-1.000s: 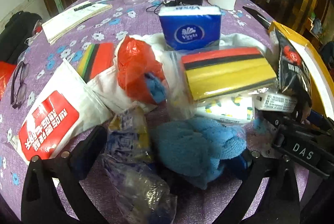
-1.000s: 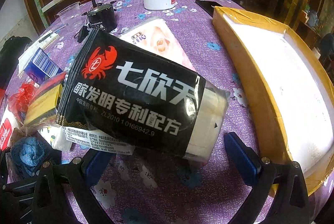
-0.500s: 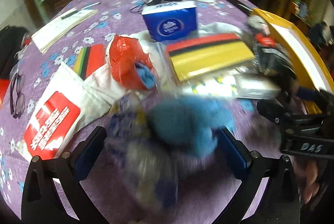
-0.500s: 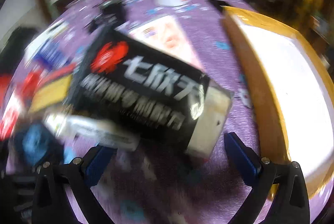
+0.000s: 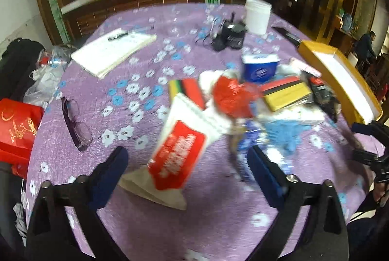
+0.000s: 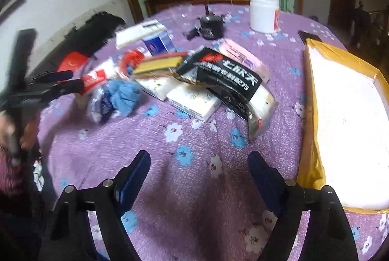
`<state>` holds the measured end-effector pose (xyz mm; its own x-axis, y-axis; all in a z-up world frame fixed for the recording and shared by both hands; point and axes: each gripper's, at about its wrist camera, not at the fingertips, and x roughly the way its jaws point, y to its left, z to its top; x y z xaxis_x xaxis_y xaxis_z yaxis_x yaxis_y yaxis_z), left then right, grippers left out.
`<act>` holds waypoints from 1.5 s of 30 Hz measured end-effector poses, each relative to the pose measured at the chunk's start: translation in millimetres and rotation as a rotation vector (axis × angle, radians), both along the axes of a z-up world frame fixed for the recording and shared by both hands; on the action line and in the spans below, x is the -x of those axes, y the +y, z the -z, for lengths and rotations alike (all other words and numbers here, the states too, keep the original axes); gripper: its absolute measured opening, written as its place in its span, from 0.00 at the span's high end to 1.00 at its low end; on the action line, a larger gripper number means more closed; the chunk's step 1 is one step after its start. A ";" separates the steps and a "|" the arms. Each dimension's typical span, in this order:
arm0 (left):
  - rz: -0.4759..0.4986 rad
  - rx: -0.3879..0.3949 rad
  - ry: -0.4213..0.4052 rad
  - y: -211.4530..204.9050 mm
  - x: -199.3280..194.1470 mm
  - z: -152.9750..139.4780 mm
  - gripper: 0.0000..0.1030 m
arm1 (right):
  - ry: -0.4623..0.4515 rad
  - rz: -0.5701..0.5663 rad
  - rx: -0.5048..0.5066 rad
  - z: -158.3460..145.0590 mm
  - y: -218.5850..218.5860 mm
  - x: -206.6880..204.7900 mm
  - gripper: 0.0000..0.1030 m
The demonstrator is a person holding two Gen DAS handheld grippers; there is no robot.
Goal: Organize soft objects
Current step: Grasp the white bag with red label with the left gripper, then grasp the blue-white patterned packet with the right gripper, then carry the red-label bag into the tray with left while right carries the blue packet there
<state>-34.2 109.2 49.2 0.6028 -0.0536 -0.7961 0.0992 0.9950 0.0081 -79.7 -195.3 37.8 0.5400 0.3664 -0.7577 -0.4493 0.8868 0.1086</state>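
Observation:
A heap of soft packs lies mid-table: a white and red pack (image 5: 180, 154), a blue cloth (image 5: 284, 133) that also shows in the right wrist view (image 6: 124, 93), a red bag (image 5: 231, 95), a yellow sponge pack (image 5: 287, 93), a blue tissue pack (image 5: 260, 68) and a black pouch (image 6: 228, 81). My left gripper (image 5: 187, 171) is open and empty, pulled back with the white and red pack in front of it. My right gripper (image 6: 199, 173) is open and empty above bare cloth, short of the black pouch.
A yellow-rimmed tray (image 6: 313, 100) with a white inside stands at the right. A white tub (image 6: 265, 14), a black device (image 6: 210, 26), a notepad (image 5: 114, 51), glasses (image 5: 75, 122) and a red bag (image 5: 17, 124) sit around the purple flowered tablecloth (image 6: 194, 200).
Both grippers have pulled back and up from the heap, so the whole table shows. The left gripper has drifted left, away from the blue cloth. The black pouch lies farther from the right gripper.

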 end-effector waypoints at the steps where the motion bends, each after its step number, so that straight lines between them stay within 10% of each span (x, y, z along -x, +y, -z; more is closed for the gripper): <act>1: 0.005 -0.011 0.016 4.7 -6.3 3.5 0.13 | -0.004 -0.008 -0.021 -1.7 -1.6 1.7 0.19; 7: 0.041 -0.050 0.047 3.7 -23.1 18.9 0.13 | -0.028 -0.053 -0.047 -7.4 5.6 6.8 0.20; 11: 0.010 -0.050 0.109 3.0 -34.4 33.9 0.57 | -0.006 -0.094 -0.054 -7.4 14.2 6.6 0.20; 14: -0.025 -0.036 0.103 6.1 -29.3 36.1 0.61 | 0.022 -0.145 -0.062 -9.5 28.1 7.3 0.29; 24: -0.095 0.086 0.000 20.8 7.5 17.0 0.62 | 0.187 -0.294 -0.176 -15.5 106.0 -8.4 0.55; 34: -0.096 0.114 -0.021 23.8 8.4 15.5 0.62 | 0.281 -0.198 -0.119 16.2 166.3 -50.2 0.56; 36: -0.090 0.118 -0.022 22.8 9.4 15.8 0.62 | 0.311 -0.187 -0.092 27.2 170.4 -57.7 0.76; 45: -0.018 0.148 -0.064 -6.0 12.6 -0.8 0.62 | 0.176 -0.230 -0.200 -2.2 131.6 -40.0 0.76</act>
<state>-46.8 103.1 49.9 0.6536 -0.1562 -0.7405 0.0849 0.9874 -0.1333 -39.7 -63.7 40.0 0.2936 0.6140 -0.7327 -0.5941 0.7177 0.3633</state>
